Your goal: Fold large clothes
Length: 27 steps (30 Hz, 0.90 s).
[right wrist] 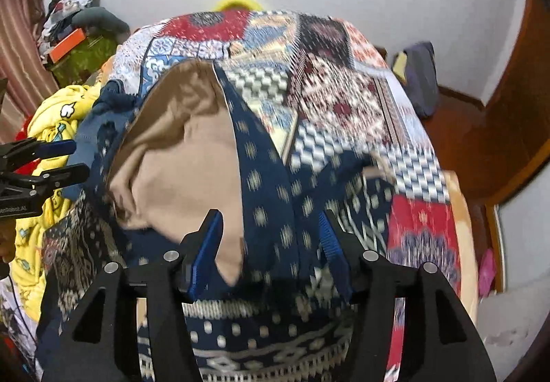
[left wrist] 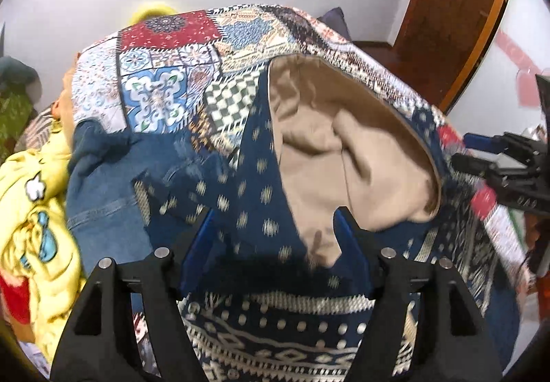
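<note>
With both the left gripper (left wrist: 275,231) and right gripper (right wrist: 271,231) spread and pinching nothing, we should smooth the navy batik garment (left wrist: 261,182), tan lining (right wrist: 185,155) upturned, flat on the patchwork bedspread (left wrist: 165,48) before creasing.

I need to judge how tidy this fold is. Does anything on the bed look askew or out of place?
Yes. The navy patterned garment lies rumpled, its tan lining turned out in creased folds. To its left, denim jeans and yellow clothing sit heaped, unfolded.
</note>
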Each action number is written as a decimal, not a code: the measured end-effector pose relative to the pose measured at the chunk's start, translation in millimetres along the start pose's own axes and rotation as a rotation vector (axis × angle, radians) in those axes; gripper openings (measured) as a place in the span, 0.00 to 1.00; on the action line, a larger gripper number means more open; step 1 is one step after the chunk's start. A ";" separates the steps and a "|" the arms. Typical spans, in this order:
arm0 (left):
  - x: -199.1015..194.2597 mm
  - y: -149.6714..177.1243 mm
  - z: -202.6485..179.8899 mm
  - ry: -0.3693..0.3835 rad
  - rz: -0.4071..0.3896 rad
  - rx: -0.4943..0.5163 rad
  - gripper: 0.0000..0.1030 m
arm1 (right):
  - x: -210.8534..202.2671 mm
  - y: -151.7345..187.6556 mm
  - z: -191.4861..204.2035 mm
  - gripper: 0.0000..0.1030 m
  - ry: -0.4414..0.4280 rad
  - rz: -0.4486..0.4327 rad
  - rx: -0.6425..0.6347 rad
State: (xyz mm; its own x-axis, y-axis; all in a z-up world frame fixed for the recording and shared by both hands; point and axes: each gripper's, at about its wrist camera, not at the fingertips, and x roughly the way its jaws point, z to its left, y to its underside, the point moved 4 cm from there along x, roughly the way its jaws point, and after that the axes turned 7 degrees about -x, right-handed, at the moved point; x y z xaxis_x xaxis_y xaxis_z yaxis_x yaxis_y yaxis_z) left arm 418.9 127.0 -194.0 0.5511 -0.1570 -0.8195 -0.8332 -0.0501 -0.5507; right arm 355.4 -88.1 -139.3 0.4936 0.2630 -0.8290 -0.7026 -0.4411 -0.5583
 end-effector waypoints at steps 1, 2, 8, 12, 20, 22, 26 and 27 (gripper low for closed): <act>2.4 -3.9 -0.1 0.003 -0.001 -0.003 0.67 | 5.2 -7.9 2.6 0.52 0.004 -0.001 -0.013; 6.4 -8.8 1.9 0.001 -0.003 -0.004 0.67 | 11.2 -15.6 5.7 0.52 0.004 -0.003 -0.025; 50.5 -36.7 12.4 0.007 0.025 -0.053 0.67 | 51.4 -46.8 15.4 0.52 0.000 -0.003 -0.034; 82.2 -47.8 15.3 0.038 0.045 -0.118 0.67 | 81.7 -63.2 10.6 0.52 -0.007 0.021 0.023; 103.4 -67.2 3.0 0.055 0.001 -0.129 0.38 | 107.0 -72.3 13.0 0.17 -0.089 0.042 0.071; 105.7 -70.6 0.6 0.044 0.013 -0.124 0.16 | 104.0 -70.0 15.7 0.10 -0.099 0.039 0.065; 81.6 -68.0 -9.6 0.063 -0.021 -0.089 0.06 | 78.9 -62.8 18.7 0.08 -0.114 0.001 0.047; 70.5 -66.3 -13.4 0.075 -0.034 -0.076 0.06 | 69.4 -61.1 19.2 0.08 -0.121 -0.012 0.042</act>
State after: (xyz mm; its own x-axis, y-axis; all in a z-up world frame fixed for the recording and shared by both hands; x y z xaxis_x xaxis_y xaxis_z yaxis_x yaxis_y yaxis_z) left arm 512.4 106.1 -213.2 0.5762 -0.2276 -0.7850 -0.8169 -0.1311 -0.5616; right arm 422.8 -26.4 -163.3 0.4386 0.3710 -0.8185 -0.7193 -0.4012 -0.5672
